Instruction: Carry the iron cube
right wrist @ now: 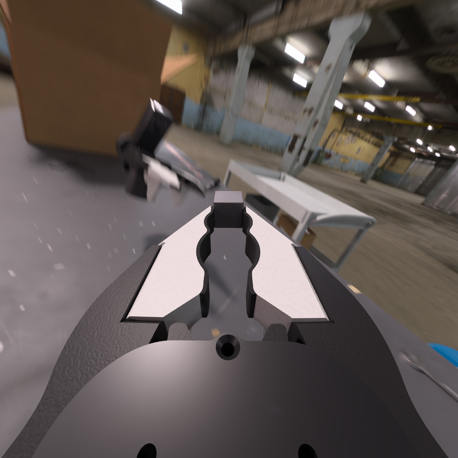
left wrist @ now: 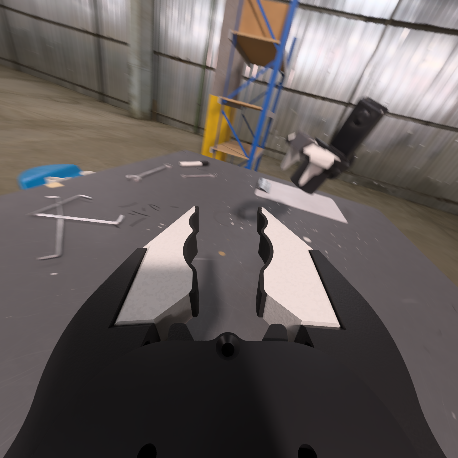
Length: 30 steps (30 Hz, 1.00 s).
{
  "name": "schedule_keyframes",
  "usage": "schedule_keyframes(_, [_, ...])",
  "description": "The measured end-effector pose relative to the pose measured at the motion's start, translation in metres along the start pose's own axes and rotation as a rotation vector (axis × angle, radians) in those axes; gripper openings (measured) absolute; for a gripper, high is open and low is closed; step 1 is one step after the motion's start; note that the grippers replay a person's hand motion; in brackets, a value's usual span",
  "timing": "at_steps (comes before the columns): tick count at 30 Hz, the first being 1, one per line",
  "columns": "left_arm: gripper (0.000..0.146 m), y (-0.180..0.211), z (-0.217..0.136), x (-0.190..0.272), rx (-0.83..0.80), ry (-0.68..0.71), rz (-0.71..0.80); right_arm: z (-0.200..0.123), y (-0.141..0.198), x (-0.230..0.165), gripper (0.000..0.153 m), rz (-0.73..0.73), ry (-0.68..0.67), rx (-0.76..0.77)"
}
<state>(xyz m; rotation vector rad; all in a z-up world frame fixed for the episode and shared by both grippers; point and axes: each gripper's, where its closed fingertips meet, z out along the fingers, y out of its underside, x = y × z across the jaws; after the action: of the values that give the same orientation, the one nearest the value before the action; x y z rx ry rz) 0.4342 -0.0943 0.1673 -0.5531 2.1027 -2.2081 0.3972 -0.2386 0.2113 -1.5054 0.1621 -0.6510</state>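
Cube [right wrist: 227, 213] being gripped, one only, by right gripper [right wrist: 228, 215].
Left gripper [left wrist: 228, 215] is gaping empty; two grippers are hovering over one table [left wrist: 74, 285], right one at two o'clock.

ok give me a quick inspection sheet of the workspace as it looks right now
Surface: dark grey table, flecked with pale specks.
Job's things: iron cube clamped at the right gripper fingertips, lifted off the table.
Clutter: hex keys, a wrench, a marker, a clipboard, a dark ring.
Grippers: left gripper open and empty above the table; right shut on the cube.
Cables: nothing seen.
Surroundings: blue shelving rack, blue object past the table edge, white bench, cardboard box.
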Motion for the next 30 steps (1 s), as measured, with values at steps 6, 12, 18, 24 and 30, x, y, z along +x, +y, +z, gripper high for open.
schedule_keyframes(6, [0.057,0.043,0.054,0.06,-0.118,0.197,0.199,-0.001,-0.048,-0.012,0.022,0.277,-0.096,0.342])
schedule_keyframes(12, [0.031,0.024,0.065,0.105,0.037,0.297,0.248,0.022,-0.042,-0.052,0.022,0.329,-0.238,0.33])
schedule_keyframes(18, [0.0,0.018,0.035,0.084,0.03,0.24,0.259,0.023,-0.025,-0.059,0.022,0.287,-0.293,0.194])
schedule_keyframes(24, [0.038,0.037,0.038,0.089,-0.08,0.292,0.228,0.022,-0.024,-0.061,0.022,0.27,-0.291,0.199])
schedule_keyframes(30, [0.026,0.031,0.042,0.098,-0.037,0.286,0.282,0.027,-0.016,-0.074,0.022,0.247,-0.333,0.159])
